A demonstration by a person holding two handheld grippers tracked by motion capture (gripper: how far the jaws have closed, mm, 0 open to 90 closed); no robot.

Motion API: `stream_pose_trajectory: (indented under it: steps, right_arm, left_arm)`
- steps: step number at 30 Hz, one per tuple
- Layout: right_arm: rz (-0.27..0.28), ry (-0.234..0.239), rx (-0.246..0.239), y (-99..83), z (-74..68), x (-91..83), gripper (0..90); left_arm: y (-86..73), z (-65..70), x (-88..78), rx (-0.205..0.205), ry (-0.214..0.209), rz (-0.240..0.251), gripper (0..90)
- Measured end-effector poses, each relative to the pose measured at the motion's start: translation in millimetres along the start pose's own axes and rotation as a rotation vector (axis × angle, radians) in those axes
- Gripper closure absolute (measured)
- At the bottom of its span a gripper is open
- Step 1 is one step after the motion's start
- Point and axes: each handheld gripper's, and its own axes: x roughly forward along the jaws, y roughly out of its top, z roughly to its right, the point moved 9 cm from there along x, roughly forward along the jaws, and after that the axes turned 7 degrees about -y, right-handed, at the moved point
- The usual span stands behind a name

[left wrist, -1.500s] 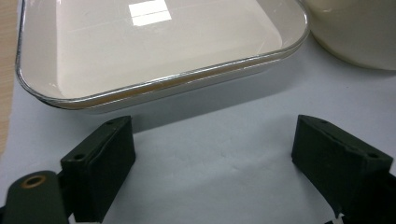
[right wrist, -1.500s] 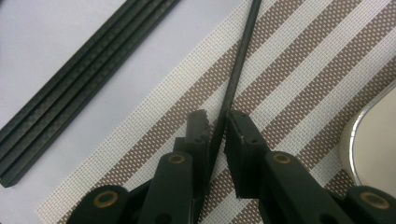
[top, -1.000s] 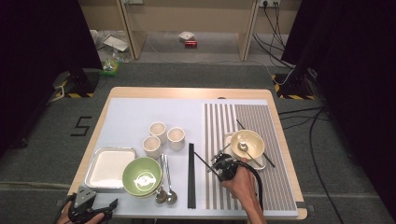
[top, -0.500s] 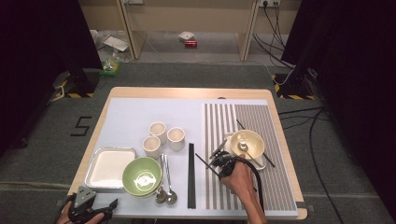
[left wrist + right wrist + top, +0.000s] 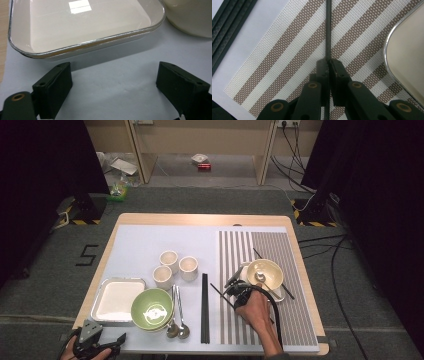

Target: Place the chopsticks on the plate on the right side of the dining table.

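Striped placemat (image 5: 280, 285) on our desk (image 5: 145, 240), dishes laid out.
Our right gripper (image 5: 328, 62) pinches a black chopstick (image 5: 328, 30) over the mat; our left gripper (image 5: 113, 82) gapes empty near the white tray (image 5: 82, 30).

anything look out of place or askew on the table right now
Mostly tidy. One black chopstick lies diagonally under the cream bowl on the striped mat, and another is pinched in the right claw, while a neat pair lies straight beside the mat.
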Motion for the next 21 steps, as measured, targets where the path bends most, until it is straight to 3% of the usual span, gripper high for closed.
stream_pose_trajectory:
  steps: [4,7,18,21]
  right_arm:
    - [0.011,-0.003,-0.012,-1.7,2.2,-1.2,86.4]
    - [0.031,0.020,0.002,-2.7,0.2,-6.8,86.4]
    - [0.091,0.011,-0.026,-14.9,0.5,-24.7,86.4]
    - [0.113,-0.005,-0.041,-26.5,3.6,-35.6,86.4]
  left_arm:
    - [0.0,-0.1,0.0,-0.001,0.001,0.003,12.1]
    - [0.0,0.0,0.0,0.000,0.000,0.001,12.1]
    - [0.0,0.0,0.0,0.000,0.000,0.001,12.1]
    - [0.0,-0.1,0.0,-0.001,0.001,0.003,12.1]
